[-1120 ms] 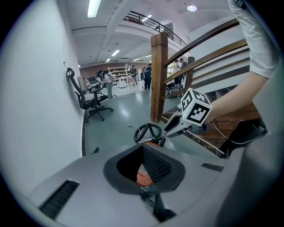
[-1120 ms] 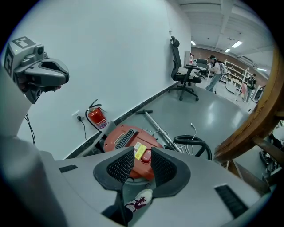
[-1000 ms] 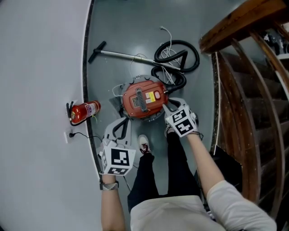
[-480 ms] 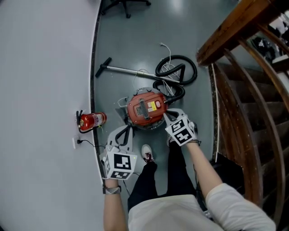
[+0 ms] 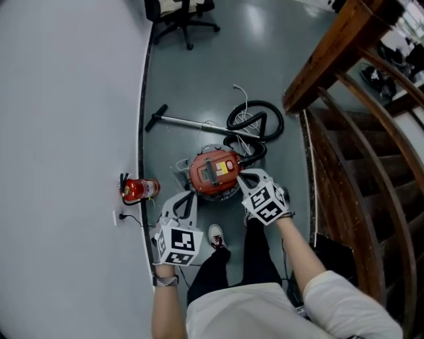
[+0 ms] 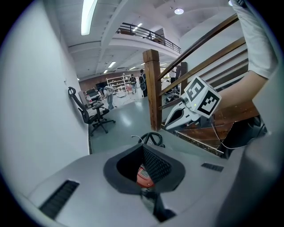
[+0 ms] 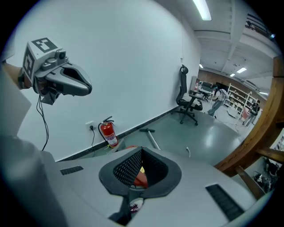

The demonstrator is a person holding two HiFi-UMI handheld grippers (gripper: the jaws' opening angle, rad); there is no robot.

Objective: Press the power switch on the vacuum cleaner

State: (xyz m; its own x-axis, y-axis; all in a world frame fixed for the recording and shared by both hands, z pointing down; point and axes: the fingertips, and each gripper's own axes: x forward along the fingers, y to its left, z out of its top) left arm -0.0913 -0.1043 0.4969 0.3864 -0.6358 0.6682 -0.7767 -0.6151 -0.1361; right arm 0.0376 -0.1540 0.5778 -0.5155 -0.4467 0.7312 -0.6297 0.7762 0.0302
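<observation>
A: Two grippers in frame, person standing. Where is the vacuum cleaner (image 5: 213, 173) sitting?

B: It's sitting on the grey floor (image 5: 199, 73), just ahead of the person's shoe (image 5: 216, 234), red top facing up. A black hose (image 5: 255, 122) is coiling behind it and a metal wand (image 5: 192, 122) is lying out toward the wall (image 5: 66, 132).

A: And the left gripper (image 5: 182, 198)?

B: It's hanging on the wall side, near the vacuum cleaner but apart from it. Its own view is showing the jaws clenched, tips meeting, gripping nothing. Only the red body far below is peeking through the gap behind the pads.

A: And the right gripper (image 5: 246, 179)?

B: In the head view it's overlapping the machine's right edge, though it's looking raised above it. The jaws have just been closing and are pressing together on nothing. The red body is showing through the gap there too.

A: Power switch?

B: It's too small to be picking out.

A: Surroundings?

B: A fire extinguisher (image 5: 139, 189) is standing against the wall, an office chair (image 5: 179, 13) is sitting farther off, and a wooden stair railing (image 5: 331, 53) is running along the right.
</observation>
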